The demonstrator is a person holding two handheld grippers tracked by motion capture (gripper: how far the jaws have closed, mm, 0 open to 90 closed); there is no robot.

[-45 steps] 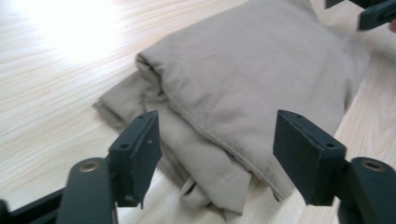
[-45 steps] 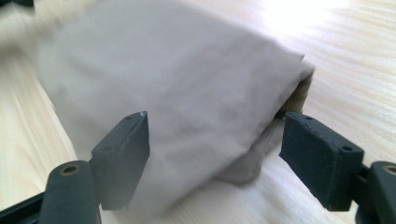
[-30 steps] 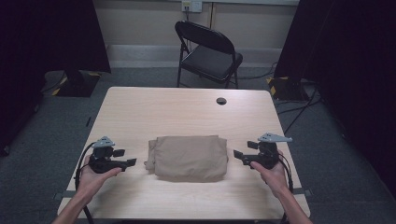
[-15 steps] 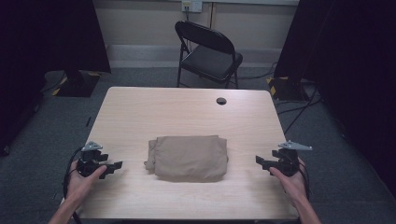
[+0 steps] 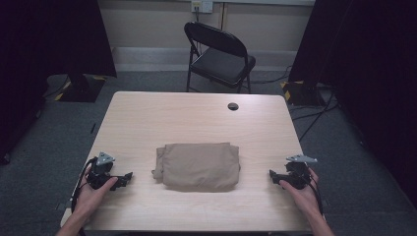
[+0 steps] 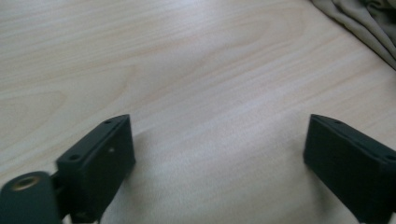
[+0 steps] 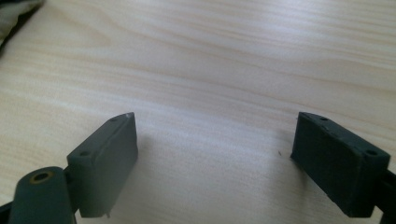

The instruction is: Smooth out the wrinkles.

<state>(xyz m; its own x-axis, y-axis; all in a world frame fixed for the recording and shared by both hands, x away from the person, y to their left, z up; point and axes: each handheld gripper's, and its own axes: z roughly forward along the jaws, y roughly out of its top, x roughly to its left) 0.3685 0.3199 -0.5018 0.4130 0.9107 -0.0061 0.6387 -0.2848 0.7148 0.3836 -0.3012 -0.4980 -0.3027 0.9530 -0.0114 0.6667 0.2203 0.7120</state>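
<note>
Folded tan cloth (image 5: 199, 166) lying flat near the front middle of the worktop (image 5: 196, 118). Left gripper (image 5: 125, 178) well left of the cloth, fingers (image 6: 100, 158) spread wide, just opened further, nothing between. Right gripper (image 5: 273, 177) well right of the cloth, fingers (image 7: 105, 158) likewise wide, just opened, empty.

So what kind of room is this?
Probably a recording room or lab: a bare wooden table, a black folding chair by a plain wall, dark curtains at the sides, and cables on grey carpet.
</note>
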